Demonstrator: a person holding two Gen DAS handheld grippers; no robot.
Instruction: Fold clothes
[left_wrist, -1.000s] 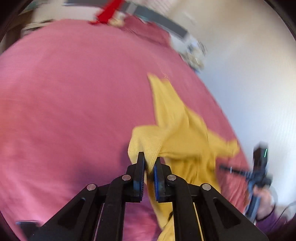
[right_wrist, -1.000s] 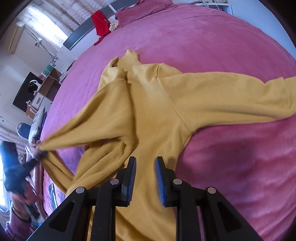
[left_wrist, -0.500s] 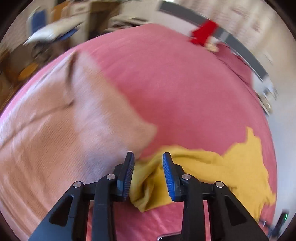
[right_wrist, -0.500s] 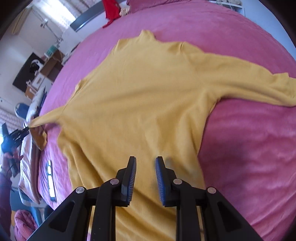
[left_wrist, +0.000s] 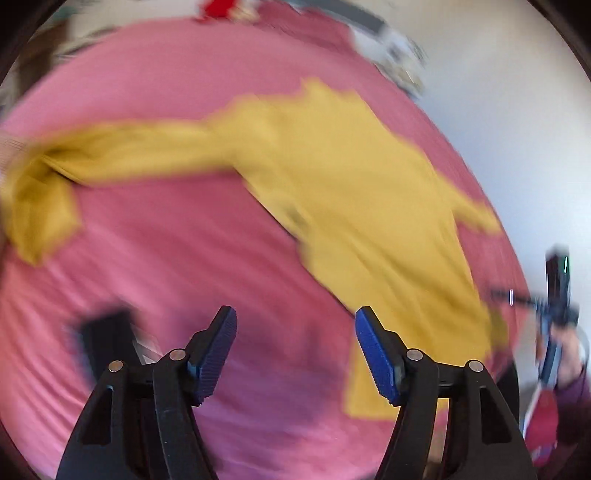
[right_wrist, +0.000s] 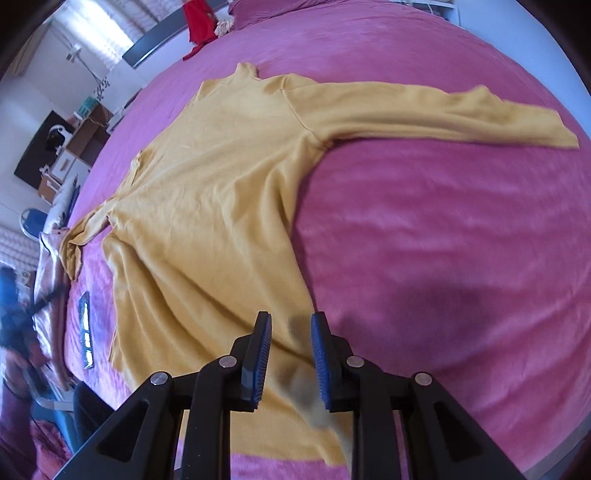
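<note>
Right wrist view gives the clearest look: a yellow sweater lies spread on the pink bed cover, one sleeve stretched flat toward the far side, the other sleeve bunched at its cuff near the bed's edge. As I judge it, the spreading-out is about done and no fold has been made yet; both sleeves and the body are left to turn in.

The right gripper hangs over the sweater's bottom hem with its jaws narrow. Yellow cloth shows in the gap, a bit rising toward the right pad, but I cannot tell whether it is pinched or just lying underneath.

Left wrist view is smeared with motion, yet it shows what the other cannot: the left gripper has its jaws opening wide with nothing between them, only bed cover below, and the sweater lies well beyond its tips. It also catches the person's hand on the other tool at the far right.

Only the right view shows a phone lying on the bed just beside the sweater's hem, and a red garment up near the headboard.
</note>
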